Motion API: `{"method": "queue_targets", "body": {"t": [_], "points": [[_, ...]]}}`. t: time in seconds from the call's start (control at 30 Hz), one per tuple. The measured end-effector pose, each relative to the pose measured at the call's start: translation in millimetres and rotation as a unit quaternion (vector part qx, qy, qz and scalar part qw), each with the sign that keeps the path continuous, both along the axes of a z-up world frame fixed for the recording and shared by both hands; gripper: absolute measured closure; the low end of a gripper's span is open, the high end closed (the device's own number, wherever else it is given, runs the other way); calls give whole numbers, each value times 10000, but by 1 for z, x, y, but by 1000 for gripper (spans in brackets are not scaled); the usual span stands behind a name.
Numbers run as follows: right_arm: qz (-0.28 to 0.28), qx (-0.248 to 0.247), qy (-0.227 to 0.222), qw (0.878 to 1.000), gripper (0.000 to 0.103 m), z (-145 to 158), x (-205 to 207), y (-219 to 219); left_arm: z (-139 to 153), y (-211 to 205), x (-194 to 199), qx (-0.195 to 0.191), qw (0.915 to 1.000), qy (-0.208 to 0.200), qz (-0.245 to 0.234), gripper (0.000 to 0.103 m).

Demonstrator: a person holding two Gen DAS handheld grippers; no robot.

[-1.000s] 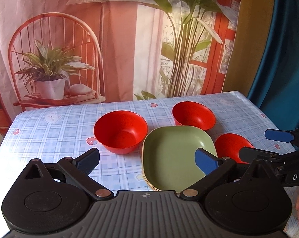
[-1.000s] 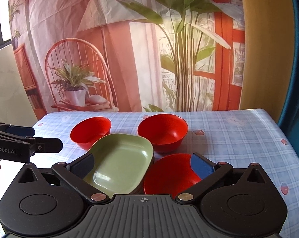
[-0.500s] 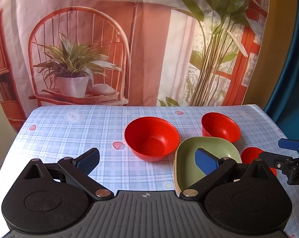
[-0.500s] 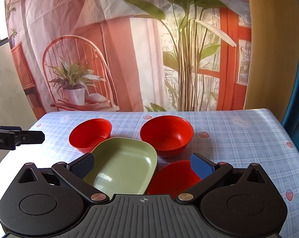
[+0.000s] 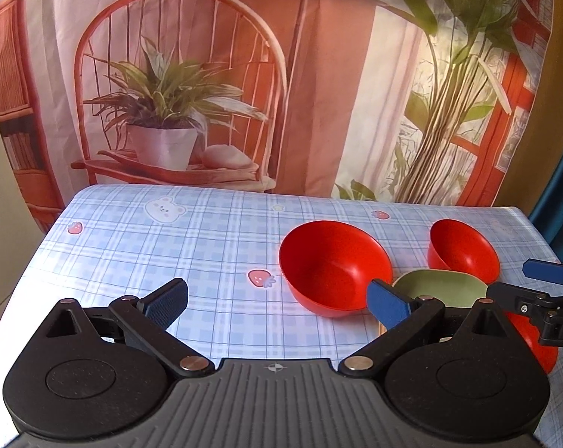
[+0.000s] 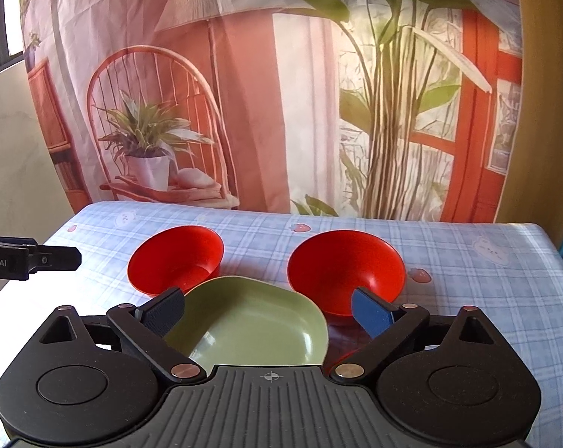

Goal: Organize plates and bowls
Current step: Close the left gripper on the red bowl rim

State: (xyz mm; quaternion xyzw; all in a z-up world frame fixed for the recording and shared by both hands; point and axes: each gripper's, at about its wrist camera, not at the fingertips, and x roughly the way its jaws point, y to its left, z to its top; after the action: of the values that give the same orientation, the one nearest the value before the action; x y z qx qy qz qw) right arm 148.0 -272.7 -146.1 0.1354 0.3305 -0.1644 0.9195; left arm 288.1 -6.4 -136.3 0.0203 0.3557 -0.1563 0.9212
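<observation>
- Checked counter [image 6: 468,261] carries three red bowls and a green plate [image 6: 251,321].
- My right gripper [image 6: 268,313] jaws, just narrowing, straddle the plate, gripping nothing.
- My left gripper [image 5: 277,302] jaws gape empty, bowl [image 5: 330,265] just right.

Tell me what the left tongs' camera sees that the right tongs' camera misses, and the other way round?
Only the left view shows the bare left stretch of the tablecloth and a third red bowl, partly hidden at the right edge.

Only the right view shows the whole green plate, lying between the open right tongs, whose jaws have just been closing a little without touching it.

Both show the two far red bowls, the plate and the printed backdrop. Each also catches the other tongs at its edge; the left tongs are open and empty.
</observation>
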Motion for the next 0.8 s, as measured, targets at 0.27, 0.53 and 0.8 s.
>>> {"method": "queue_targets", "body": {"t": [0.27,0.53,0.8], "points": [[301,-23,168,9994,30,-18,45,1,-22,1,27,-120,9996,242,104,10],[622,21,192,9979,41,-26,86,5,-43,-5,44,-243,9987,457,35,32],[713,194,422,9964,58,-49,117,1,-56,-6,52,-411,9970,653,-68,52]]}}
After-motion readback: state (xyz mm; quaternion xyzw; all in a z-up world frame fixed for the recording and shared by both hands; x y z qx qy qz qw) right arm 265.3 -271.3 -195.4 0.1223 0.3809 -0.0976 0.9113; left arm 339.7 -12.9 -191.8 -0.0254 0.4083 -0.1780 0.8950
